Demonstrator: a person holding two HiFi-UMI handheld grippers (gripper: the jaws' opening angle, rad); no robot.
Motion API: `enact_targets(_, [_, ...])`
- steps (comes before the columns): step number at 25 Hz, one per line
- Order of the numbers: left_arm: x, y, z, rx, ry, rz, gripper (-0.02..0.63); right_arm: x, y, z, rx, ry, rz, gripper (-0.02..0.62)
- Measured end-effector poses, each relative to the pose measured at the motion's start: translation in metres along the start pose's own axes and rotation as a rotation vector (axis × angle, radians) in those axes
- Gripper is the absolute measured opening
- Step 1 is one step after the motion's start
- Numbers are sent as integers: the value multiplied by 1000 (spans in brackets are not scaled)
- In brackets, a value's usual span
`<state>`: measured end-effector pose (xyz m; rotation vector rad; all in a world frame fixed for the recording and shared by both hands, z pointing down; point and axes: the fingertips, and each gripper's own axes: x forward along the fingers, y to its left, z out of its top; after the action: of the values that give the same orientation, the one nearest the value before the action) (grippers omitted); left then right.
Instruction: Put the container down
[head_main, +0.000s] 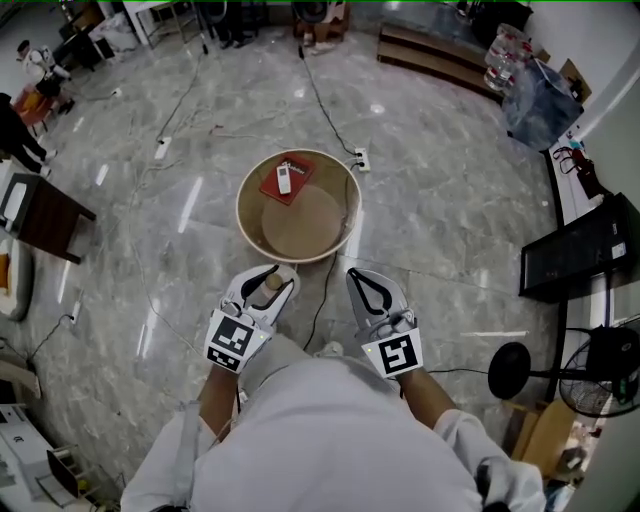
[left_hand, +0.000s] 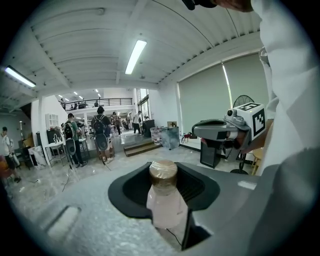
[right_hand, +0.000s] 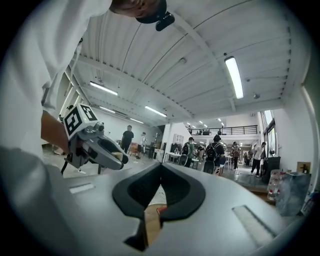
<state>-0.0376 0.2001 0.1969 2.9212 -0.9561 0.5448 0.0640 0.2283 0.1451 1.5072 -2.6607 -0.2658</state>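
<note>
My left gripper is shut on a small pale bottle with a brown cap. In the left gripper view the bottle stands upright between the dark pads of this gripper. My right gripper is held beside it, shut, with nothing between its jaws; in its own view the pads meet. Both are held close to my body, just short of a round tan tub on the floor. Each gripper shows in the other's view: the right gripper and the left gripper.
Inside the tub lies a red flat item with a white remote on it. Cables and a power strip run over the marble floor. A dark table stands at left, a black monitor and a fan at right. People stand far off.
</note>
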Motion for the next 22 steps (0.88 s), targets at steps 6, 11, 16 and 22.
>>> enact_targets(6, [8, 21, 6, 11, -4, 44, 144, 23, -14, -11, -1, 8, 13, 23])
enact_targets(11, [21, 48, -7, -7, 17, 66, 144, 51, -21, -30, -8, 36, 30, 43])
enact_targets(16, [41, 87, -27, 22, 43, 68, 144, 94, -26, -55, -10, 62, 38, 69])
enact_targets(22, [84, 146, -66, 6, 53, 25, 144, 159, -38, -98, 16, 130, 32, 88])
